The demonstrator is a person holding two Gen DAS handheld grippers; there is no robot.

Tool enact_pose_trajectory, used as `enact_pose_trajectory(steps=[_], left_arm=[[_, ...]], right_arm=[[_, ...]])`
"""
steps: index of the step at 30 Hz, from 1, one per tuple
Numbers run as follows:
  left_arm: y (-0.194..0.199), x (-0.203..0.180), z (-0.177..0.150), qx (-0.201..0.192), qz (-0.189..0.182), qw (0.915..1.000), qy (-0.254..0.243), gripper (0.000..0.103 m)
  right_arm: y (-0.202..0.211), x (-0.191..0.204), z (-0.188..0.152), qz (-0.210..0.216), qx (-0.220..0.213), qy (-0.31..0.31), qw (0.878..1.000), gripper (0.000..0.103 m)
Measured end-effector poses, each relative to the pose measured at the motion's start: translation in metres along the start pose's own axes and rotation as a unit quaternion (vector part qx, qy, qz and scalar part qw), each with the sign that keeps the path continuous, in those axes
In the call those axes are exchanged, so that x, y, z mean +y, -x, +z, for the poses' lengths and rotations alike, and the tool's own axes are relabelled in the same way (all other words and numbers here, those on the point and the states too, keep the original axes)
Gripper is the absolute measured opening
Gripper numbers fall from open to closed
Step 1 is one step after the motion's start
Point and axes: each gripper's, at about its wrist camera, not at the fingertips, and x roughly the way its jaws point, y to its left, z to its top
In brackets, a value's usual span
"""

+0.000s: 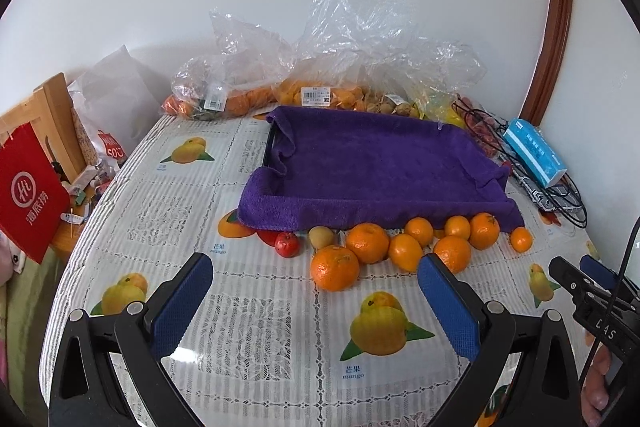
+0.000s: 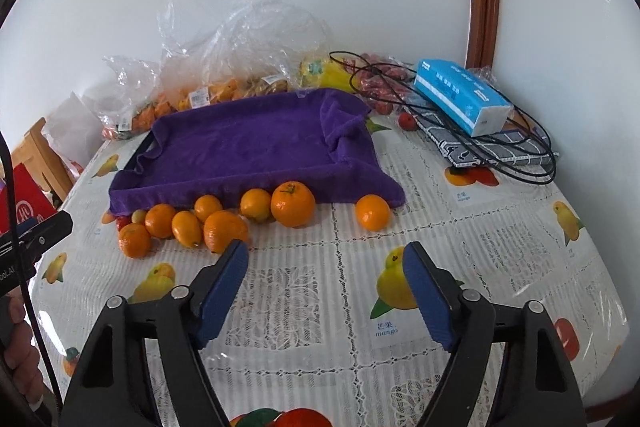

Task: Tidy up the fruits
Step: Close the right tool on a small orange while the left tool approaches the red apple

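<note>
Several oranges (image 1: 335, 267) (image 2: 293, 203) lie in a loose row along the near edge of a tray draped in a purple towel (image 1: 372, 163) (image 2: 248, 143). One orange (image 2: 372, 212) sits apart at the right end. A small red fruit (image 1: 287, 244) and a small greenish-brown fruit (image 1: 321, 237) lie at the left end. My left gripper (image 1: 316, 275) hovers open over the tablecloth just short of the nearest orange. My right gripper (image 2: 325, 261) is open with nothing between its fingers, the closest orange (image 2: 225, 230) just past its left fingertip (image 2: 236, 255).
Clear plastic bags of fruit (image 1: 256, 95) (image 2: 224, 83) line the wall behind the tray. A blue tissue pack (image 2: 462, 97), black cables (image 2: 520, 163) and a checked cloth (image 2: 472, 147) lie at the right. A wooden chair (image 1: 52, 123) and red bag (image 1: 28, 191) stand left of the table.
</note>
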Motion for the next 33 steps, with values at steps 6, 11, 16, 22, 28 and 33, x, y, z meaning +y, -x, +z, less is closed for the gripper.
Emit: enact_pose_trajectory(steps=[6,11,16,22,28,33], left_arm=[[-0.027,0.003,0.001,0.017,0.0,0.9998,-0.002,0.102],[-0.041,0.008,0.002,0.022,-0.006,0.9997,0.004,0.102],[-0.053,0.014,0.004,0.023,-0.006,0.9996,0.014,0.102],[-0.068,0.019,0.005,0.034,-0.012,0.9992,0.021,0.102],[-0.079,0.025,0.004,0.047,-0.019,0.9984,0.026,0.099],[-0.087,0.032,0.004,0.055,-0.018,0.9978,0.033,0.093]], right_arm=[[-0.04,-0.019,0.006,-0.002,0.018,-0.015,1.0,0.059],[-0.067,-0.028,0.014,-0.019,0.027,-0.007,0.999,0.052],[-0.089,-0.037,0.018,-0.015,0.043,-0.013,0.999,0.046],[-0.108,-0.038,0.021,-0.013,0.052,-0.005,0.999,0.042],[-0.115,-0.037,0.021,-0.021,0.057,0.003,0.998,0.034],[-0.103,-0.032,0.018,-0.002,0.051,0.0,0.999,0.033]])
